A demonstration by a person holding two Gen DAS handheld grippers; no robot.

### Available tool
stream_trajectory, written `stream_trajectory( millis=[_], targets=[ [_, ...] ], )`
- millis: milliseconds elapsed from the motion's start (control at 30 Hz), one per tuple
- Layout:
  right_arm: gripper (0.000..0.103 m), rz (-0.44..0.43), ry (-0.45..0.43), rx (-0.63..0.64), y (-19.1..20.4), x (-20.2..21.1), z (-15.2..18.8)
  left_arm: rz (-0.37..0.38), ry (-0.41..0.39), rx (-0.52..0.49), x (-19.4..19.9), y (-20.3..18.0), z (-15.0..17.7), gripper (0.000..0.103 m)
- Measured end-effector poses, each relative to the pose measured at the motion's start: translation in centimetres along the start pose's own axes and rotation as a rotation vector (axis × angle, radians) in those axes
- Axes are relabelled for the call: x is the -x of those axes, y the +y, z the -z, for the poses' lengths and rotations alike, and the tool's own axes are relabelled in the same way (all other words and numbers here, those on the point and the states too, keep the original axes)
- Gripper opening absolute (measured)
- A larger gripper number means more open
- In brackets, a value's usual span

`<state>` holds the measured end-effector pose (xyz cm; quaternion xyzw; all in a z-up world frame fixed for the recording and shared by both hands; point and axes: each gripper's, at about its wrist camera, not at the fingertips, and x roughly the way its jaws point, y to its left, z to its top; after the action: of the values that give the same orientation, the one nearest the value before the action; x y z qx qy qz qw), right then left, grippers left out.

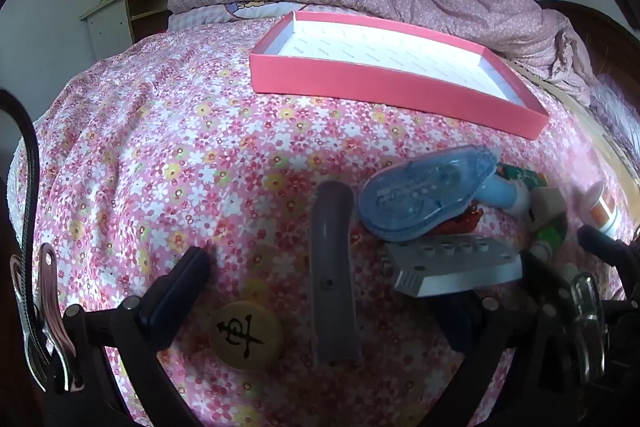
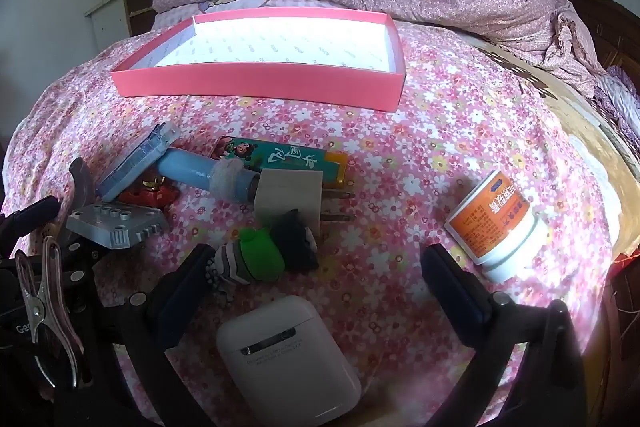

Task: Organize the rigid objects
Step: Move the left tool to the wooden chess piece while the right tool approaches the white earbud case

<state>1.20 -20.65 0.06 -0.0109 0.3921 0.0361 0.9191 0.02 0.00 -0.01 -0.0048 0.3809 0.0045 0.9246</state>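
Left hand-held gripper (image 1: 320,291) spread astride grey curved piece (image 1: 334,279); right hand-held gripper (image 2: 320,291) spread above earbud case (image 2: 286,359); pink box (image 2: 260,81) awaits, empty.

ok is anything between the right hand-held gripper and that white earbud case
Nothing visible. The white earbud case lies on the bedspread between the open fingers of the right hand-held gripper; the green toy sits just beyond it.

Matt pink cardboard tray (image 2: 256,83); glossy white plastic earbud case (image 2: 288,363); soft floral cloth bedspread (image 2: 440,131).
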Motion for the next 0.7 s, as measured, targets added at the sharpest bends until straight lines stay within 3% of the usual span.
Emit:
stream_trajectory(
  millis=[300,500,700],
  targets=[
    [0.103,0.0,0.011,0.004,0.0,0.0,-0.1,-0.004,0.015,-0.01,0.0,-0.1,-0.1,0.103],
    [0.103,-0.026,0.032,0.027,-0.3,0.3,0.1,0.026,0.058,-0.036,-0.1,0.2,-0.8,0.102],
    [0.099,-0.063,0.033,0.054,-0.7,1.6,0.2,0.066,0.045,-0.049,1.3,1.1,-0.3,0.1]
  ],
)
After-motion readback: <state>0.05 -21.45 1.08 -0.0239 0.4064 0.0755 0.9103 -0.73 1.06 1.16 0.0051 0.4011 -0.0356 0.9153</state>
